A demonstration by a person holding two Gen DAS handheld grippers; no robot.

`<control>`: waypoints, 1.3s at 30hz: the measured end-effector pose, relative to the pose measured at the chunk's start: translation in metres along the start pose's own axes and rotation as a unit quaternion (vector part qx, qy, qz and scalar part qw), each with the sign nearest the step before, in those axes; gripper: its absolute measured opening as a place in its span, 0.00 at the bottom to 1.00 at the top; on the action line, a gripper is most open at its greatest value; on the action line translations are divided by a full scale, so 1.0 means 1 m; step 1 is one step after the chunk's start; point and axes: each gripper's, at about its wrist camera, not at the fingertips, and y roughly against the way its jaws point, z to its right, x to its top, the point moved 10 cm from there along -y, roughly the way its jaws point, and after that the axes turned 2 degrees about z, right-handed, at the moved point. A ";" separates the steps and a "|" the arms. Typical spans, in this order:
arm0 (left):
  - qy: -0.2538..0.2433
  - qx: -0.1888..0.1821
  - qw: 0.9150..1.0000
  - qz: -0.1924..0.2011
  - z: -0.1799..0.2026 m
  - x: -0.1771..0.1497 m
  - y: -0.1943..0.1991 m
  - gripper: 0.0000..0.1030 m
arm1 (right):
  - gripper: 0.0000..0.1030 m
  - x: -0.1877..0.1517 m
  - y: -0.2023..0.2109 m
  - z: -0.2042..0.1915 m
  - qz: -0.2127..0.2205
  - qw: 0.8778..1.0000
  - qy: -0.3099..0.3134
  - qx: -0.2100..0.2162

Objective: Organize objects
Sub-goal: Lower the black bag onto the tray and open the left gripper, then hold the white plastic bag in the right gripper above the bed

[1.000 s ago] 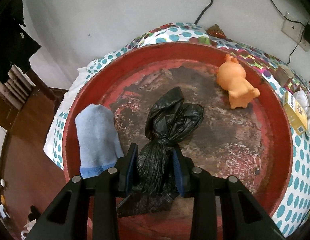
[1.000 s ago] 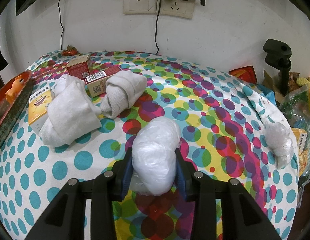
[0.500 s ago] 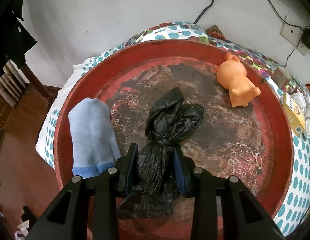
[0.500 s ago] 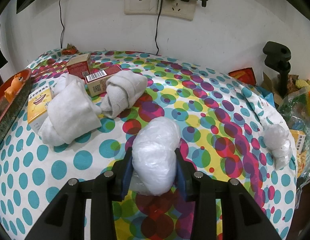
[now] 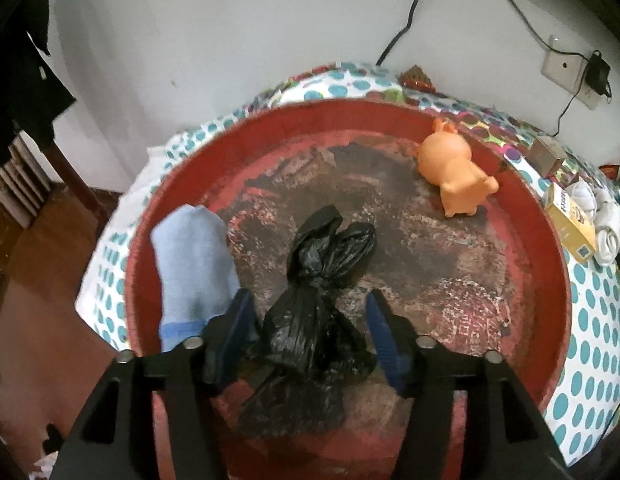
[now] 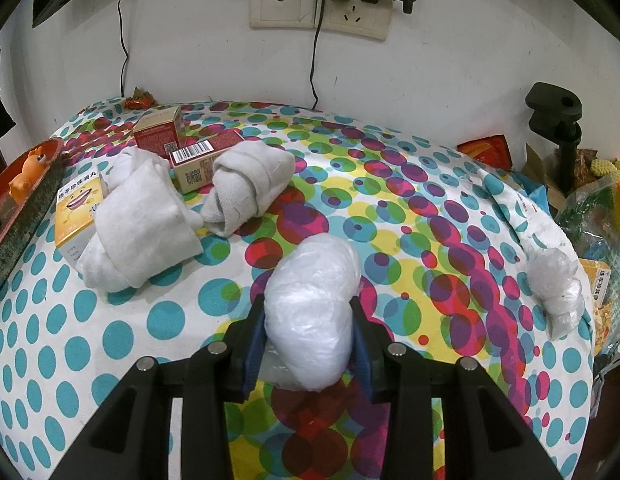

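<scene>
Left gripper (image 5: pixel 310 320): jaws wide, clear of the black bag (image 5: pixel 316 304) on both sides.
Black bag: lies in the red tray (image 5: pixel 550 280), near middle (knotted).
Tray also holds: blue sock (image 5: pixel 194 268) left, orange toy (image 5: pixel 454 170) far right.
Right gripper (image 6: pixel 310 324): jaws clamp the white bag (image 6: pixel 312 312) over the table (image 6: pixel 110 336).
Far left on table: rolled towels (image 6: pixel 138 220), boxes (image 6: pixel 198 164).

A knotted black plastic bag (image 5: pixel 314 312) is lying in the red tray (image 5: pixel 550 280), crumpled, beside a light blue sock (image 5: pixel 192 264) and well apart from an orange toy pig (image 5: pixel 454 170). A white plastic bundle (image 6: pixel 314 312) is sitting above the dotted table (image 6: pixel 110 340), near two rolled white socks (image 6: pixel 138 224).
</scene>
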 end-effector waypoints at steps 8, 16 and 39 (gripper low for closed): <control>-0.016 0.026 0.999 0.033 0.002 -0.007 0.028 0.72 | 0.38 0.000 0.000 0.001 0.000 1.000 0.000 -0.001; -0.013 0.040 0.997 0.057 -0.007 -0.029 0.055 0.89 | 0.38 0.000 0.000 0.000 0.000 1.000 0.001 -0.002; 0.011 0.045 0.995 0.091 -0.029 -0.041 0.058 0.97 | 0.37 0.002 0.002 -0.007 0.006 0.998 0.036 -0.043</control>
